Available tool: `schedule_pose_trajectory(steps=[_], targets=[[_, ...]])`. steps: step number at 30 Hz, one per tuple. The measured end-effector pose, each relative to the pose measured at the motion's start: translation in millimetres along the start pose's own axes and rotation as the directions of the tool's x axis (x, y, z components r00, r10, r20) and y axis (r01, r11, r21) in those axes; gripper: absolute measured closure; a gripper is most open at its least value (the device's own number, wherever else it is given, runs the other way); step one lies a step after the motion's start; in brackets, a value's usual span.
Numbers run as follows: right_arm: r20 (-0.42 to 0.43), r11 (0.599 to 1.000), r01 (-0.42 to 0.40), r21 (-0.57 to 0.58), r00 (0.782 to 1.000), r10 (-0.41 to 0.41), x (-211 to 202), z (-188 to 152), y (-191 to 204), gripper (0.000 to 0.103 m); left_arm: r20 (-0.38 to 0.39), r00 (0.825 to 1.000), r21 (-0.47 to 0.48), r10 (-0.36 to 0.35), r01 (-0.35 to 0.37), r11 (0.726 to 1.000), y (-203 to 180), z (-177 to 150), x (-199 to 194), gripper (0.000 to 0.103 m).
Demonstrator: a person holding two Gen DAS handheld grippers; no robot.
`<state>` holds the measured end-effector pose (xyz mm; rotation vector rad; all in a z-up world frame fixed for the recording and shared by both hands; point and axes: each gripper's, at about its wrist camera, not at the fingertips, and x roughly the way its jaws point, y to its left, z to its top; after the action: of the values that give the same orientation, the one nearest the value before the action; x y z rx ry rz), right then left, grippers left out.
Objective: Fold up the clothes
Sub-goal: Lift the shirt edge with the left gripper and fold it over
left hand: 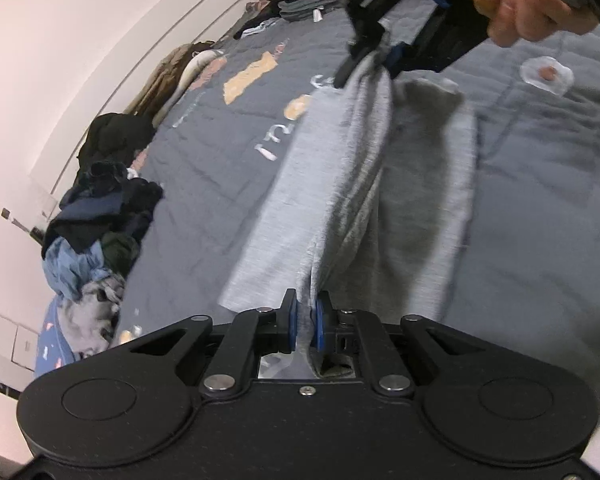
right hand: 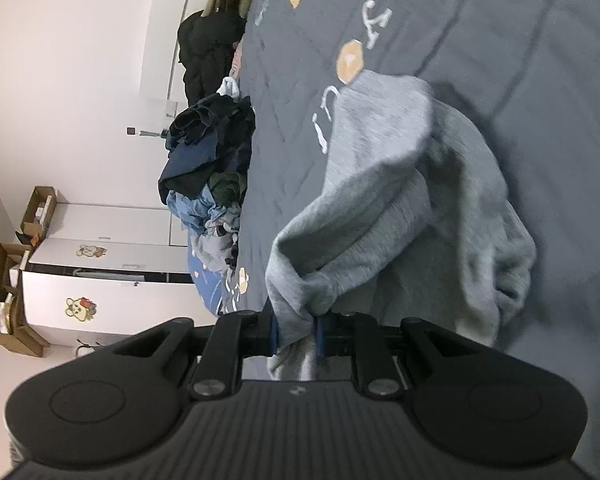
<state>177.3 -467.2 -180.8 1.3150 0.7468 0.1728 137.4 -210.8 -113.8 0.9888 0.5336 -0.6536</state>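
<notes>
Black claw [left hand: 307, 320], blue pads [left hand: 293, 322]

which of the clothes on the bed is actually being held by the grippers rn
The light grey garment, pinched by both the left gripper and right gripper. The dark and blue clothes pile lies untouched at the bed's edge.

Grey quilted bed cover [right hand: 480, 20], right wrist view, upper middle of the frame: pale printed characters beside an orange blob; one looks like an "A", the rest I cannot make out.
Same cover [left hand: 220, 152], left wrist view, centre of the frame: white strokes partly hidden under cloth, not legible as a word.
White cabinet doors [right hand: 112, 304], lower left of the frame: cartoon animal stickers [right hand: 81, 307], pictures only, no lettering I can read.
Brands or numbers: none readable anywhere.
</notes>
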Motion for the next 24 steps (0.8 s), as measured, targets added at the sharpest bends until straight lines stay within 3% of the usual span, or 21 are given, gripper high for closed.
schedule_pose_trajectory(steps=[4,8,12,16,19,24], targets=[[0.010,0.998,0.026,-0.056,1.000,-0.026,15.4,19.4,28.6,0.088,0.010,1.000,0.012,0.000,0.000,1.000,41.3,16.7,5.8,0.094],[0.034,0.992,0.044,-0.115,0.999,-0.040,36.1,43.2,65.0,0.088,-0.004,0.999,0.073,0.049,-0.049,0.996,82.4,39.5,23.2,0.094],[0.053,0.981,0.050,-0.185,0.998,-0.040,61.4,69.4,102.6,0.088,-0.020,0.992,0.115,0.122,-0.119,0.986,123.9,63.4,45.6,0.094],[0.077,0.969,0.018,-0.247,0.997,0.001,85.3,95.6,131.7,0.088,0.032,0.973,0.105,0.229,-0.231,0.967,152.5,79.3,54.5,0.094],[0.089,0.962,-0.022,-0.272,0.995,0.048,90.1,106.3,137.2,0.088,0.096,0.963,0.076,0.251,-0.259,0.963,149.2,78.1,46.4,0.094],[0.069,0.961,-0.028,-0.275,0.996,0.049,77.7,99.9,110.2,0.088,0.136,0.975,0.120,0.174,-0.191,0.974,90.6,50.7,38.1,0.094]])
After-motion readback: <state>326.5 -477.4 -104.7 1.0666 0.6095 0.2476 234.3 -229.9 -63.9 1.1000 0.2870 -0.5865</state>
